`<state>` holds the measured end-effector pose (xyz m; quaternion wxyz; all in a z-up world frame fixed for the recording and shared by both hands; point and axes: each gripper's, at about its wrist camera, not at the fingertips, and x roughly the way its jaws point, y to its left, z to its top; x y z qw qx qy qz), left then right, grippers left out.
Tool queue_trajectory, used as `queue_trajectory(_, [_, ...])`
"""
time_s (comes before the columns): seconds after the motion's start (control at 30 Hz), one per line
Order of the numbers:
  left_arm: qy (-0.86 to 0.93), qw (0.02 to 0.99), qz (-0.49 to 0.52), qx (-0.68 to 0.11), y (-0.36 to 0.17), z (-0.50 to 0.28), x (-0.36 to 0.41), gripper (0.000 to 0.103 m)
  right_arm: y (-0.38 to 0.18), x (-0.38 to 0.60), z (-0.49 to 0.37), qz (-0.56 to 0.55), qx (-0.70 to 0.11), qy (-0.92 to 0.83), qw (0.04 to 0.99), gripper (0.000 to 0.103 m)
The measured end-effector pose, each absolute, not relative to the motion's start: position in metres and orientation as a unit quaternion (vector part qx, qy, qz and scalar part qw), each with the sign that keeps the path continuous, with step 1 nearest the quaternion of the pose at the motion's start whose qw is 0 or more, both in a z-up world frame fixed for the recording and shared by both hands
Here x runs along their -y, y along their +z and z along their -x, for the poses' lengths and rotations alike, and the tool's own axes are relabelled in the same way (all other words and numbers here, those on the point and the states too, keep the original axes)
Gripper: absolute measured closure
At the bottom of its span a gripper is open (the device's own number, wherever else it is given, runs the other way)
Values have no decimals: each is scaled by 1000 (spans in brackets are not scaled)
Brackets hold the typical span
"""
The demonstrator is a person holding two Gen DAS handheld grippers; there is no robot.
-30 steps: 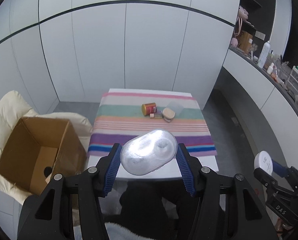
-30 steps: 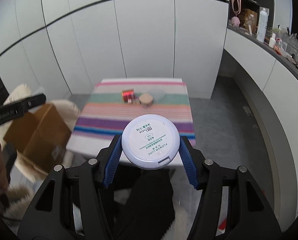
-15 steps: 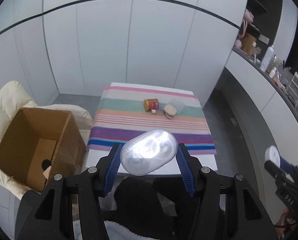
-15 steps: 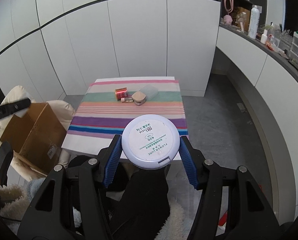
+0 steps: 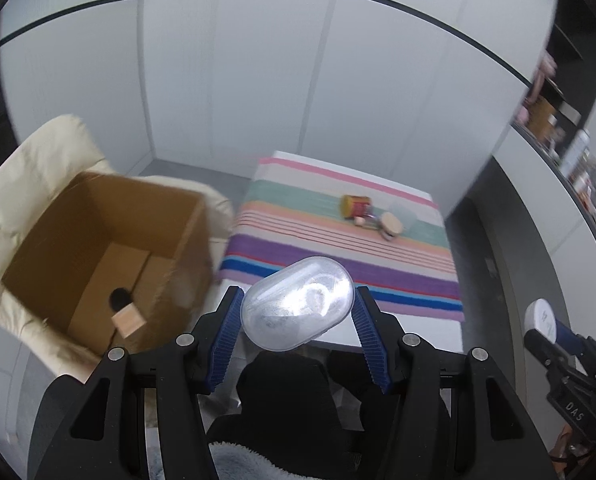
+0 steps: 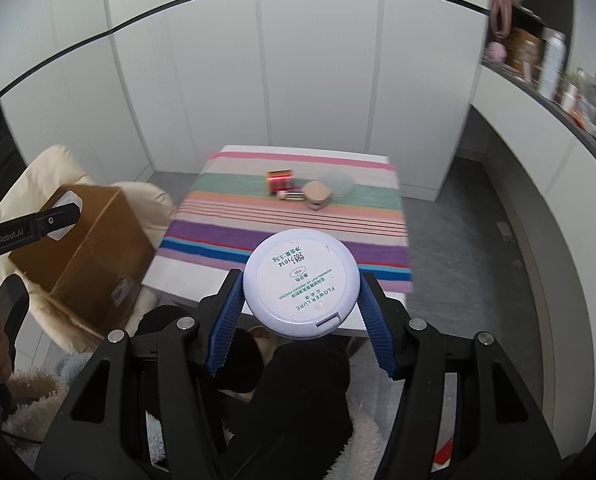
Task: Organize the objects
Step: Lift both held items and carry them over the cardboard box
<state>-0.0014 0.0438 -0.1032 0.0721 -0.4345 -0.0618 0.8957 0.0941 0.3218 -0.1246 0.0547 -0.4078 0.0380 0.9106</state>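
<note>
Carrying both loads toward the open cardboard box [image 5: 97, 248] — left gripper [image 5: 298, 320] pinching a clear oval case [image 5: 298, 308], right gripper [image 6: 300, 300] pinching a round white compact [image 6: 300, 282] — best release low, well inside the walls.

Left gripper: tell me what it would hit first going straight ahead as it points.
Probably the striped tablecloth near the table's front edge, right of the open cardboard box. The left gripper holds a clear oval plastic case; depth is uncertain.

Black hand-held gripper [image 5: 298, 312], ribbed blue pads [image 5: 226, 338]
</note>
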Motion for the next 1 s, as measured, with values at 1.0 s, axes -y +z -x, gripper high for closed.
queue_trajectory(1.0, [899,-148,406,72,-65,-35,162,47,-133,-46,17,398,68,871,-280,43])
